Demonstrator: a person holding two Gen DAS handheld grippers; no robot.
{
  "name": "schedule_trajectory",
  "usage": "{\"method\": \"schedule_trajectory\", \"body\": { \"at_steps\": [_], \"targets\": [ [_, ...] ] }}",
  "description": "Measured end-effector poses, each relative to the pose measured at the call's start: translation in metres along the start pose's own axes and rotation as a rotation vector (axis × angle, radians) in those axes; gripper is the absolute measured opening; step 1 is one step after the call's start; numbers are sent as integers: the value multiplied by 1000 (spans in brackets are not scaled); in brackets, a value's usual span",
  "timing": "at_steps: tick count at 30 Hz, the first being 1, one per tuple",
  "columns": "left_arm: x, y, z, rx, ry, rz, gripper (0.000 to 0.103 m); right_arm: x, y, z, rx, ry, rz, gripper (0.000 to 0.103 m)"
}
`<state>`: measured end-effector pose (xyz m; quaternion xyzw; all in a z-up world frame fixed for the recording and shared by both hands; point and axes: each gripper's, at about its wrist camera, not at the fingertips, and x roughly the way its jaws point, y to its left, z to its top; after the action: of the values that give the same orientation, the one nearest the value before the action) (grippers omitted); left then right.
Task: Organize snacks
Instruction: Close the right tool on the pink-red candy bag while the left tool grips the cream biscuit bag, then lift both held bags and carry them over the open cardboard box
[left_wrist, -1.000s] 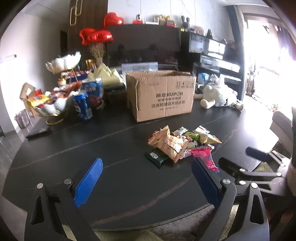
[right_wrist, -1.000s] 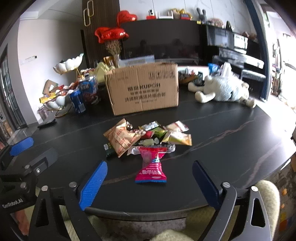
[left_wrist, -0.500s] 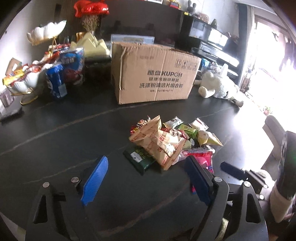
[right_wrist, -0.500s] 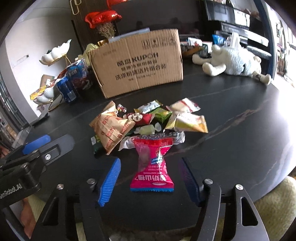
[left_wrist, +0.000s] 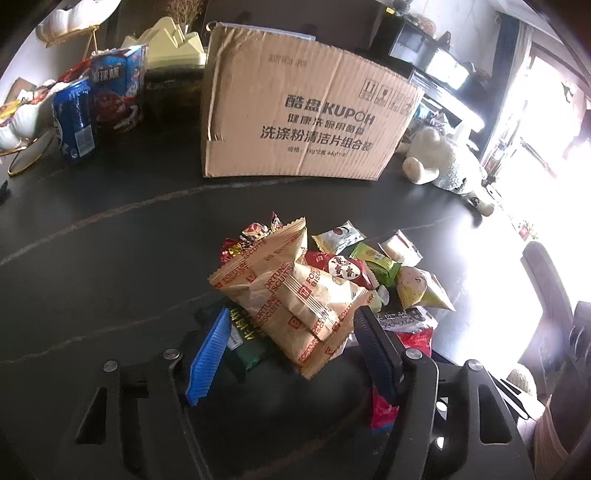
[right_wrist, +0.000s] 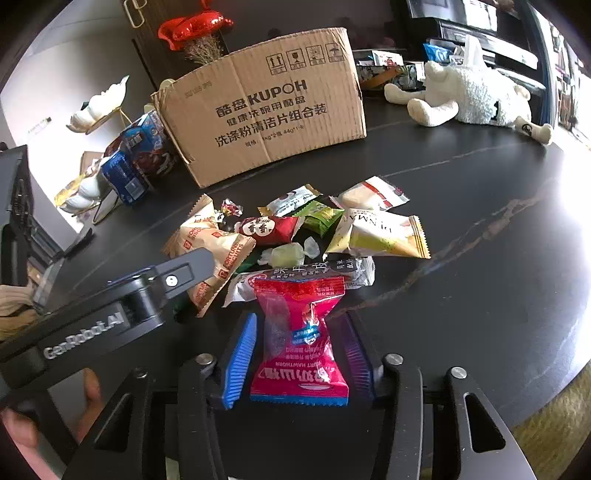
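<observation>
Two grippers: both sit low at the bottom of their frames, each straddling a packet at the near edge of the snack pile.
Desk (left_wrist: 92, 258): dark, fills most of both views and carries everything.
Box (left_wrist: 303, 122): upper centre in both views, open top, standing well behind the pile; my guess is that the snacks are meant to go in it.
Plush (right_wrist: 472, 96): upper right of the right view, apart from the snacks.
Pile: centre of both frames, loose packets overlapping, which is probably why the outermost ones are approached first.
Left gripper (left_wrist: 291, 354): jaws spread wide, on either side of the tan biscuit bag (left_wrist: 295, 295), no squeeze visible; a green packet (left_wrist: 247, 343) lies half under that bag by the blue pad.
Right gripper (right_wrist: 299, 350): jaws spread just wider than the pink packet (right_wrist: 299, 339), pads close to its sides; I cannot tell whether they touch it. It lies flat, nearest of the pile, its top edge over a clear-wrapped packet (right_wrist: 332, 273).
Yellow packet (right_wrist: 380, 236): right side of the pile, untouched.
Candy (right_wrist: 288, 253): small twist-wrapped sweet in the pile's middle, hemmed in, best left for later.
</observation>
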<state>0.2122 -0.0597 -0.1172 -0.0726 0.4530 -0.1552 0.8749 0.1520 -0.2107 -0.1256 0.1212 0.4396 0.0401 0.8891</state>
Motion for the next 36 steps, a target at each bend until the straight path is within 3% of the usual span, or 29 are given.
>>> {"method": "schedule_trajectory", "body": {
  "at_steps": [9,11,17,28,36],
  "targets": [
    [12,1,6,-19,9,8,59,5,-1,2,-1,13,18,36],
    [13,0,6,-17,13,6,49,5,-1,2,0,11,17,35],
    [13,-3,5,-10,4,-2,35,4,-4,2,5,9,26,32],
    [-9,-18,-1,75,-50,45,33,-16,-3,6,3,-50,31,30],
    [-40,-30,2,121,-121,53,33,-45,-3,16,-2,-143,25,30]
  ]
}}
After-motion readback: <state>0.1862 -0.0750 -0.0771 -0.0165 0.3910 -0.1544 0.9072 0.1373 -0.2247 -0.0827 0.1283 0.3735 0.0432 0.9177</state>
